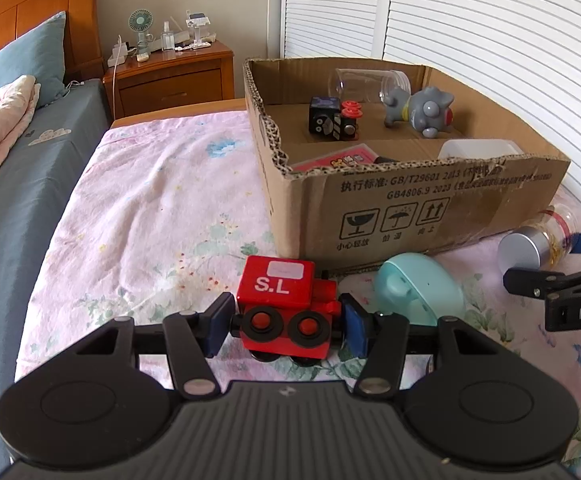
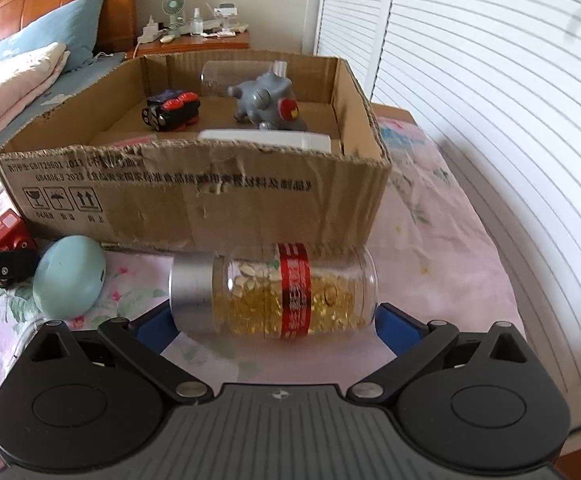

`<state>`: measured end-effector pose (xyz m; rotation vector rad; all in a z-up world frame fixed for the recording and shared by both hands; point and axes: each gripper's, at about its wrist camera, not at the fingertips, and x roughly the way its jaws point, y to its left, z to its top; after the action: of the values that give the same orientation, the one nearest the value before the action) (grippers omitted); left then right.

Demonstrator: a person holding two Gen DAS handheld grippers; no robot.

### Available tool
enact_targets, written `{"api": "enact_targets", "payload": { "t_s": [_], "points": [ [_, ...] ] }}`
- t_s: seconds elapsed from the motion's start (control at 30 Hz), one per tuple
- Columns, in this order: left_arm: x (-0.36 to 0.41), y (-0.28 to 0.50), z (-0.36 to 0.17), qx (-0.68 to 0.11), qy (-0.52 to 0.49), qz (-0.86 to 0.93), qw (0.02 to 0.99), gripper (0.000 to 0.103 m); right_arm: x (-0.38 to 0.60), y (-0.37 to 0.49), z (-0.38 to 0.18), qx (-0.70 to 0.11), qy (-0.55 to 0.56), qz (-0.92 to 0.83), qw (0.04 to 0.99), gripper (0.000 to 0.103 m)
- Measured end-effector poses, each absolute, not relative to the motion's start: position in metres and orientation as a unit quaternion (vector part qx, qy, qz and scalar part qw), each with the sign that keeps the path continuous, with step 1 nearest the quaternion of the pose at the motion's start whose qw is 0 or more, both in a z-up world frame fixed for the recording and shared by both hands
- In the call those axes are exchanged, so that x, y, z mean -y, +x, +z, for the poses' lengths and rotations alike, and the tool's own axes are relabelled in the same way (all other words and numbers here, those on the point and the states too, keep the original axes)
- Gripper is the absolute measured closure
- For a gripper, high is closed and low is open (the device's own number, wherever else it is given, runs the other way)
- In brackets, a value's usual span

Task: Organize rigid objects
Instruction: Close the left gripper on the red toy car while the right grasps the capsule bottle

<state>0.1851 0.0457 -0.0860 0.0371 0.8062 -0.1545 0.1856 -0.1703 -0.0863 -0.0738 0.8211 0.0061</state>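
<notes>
Sitting between the blue pads of the left gripper point(image 1: 284, 320) is a red toy train point(image 1: 284, 312) marked "S.L"; the jaws are clenched on its two sides. Just ahead and to the right of these jaws lies a mint-green egg-shaped case point(image 1: 420, 294), with the cardboard box point(image 1: 410, 204) beyond it on the floral sheet. The right gripper point(image 2: 276, 322) has its jaws spread wide, one on either end of a capsule jar point(image 2: 274, 290) lying on its side, silver cap toward the left jaw; contact cannot be confirmed.
</notes>
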Motion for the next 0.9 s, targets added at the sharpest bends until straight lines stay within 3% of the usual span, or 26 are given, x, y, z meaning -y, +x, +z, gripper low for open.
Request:
{"api": "enact_targets", "payload": {
  "t_s": [0.2,0.3,0.9],
  "points": [
    [-0.0463,0.1861,-0.0859,-0.392,0.018,-0.076,0.917,0.047,0.1685,0.1901,-0.0801,-0.391,-0.03,0.017,0.92,0.0],
    [-0.046,0.1867,-0.0859,-0.392,0.017,-0.074,0.917,0.047,0.1673,0.1915,-0.08,-0.391,-0.037,0.013,0.92,0.006],
    [-0.0478,0.19,-0.0855,-0.395,0.019,-0.068,0.916,0.045,0.1693,0.1906,-0.0775,-0.394,-0.031,0.02,0.918,0.005]
  ]
}}
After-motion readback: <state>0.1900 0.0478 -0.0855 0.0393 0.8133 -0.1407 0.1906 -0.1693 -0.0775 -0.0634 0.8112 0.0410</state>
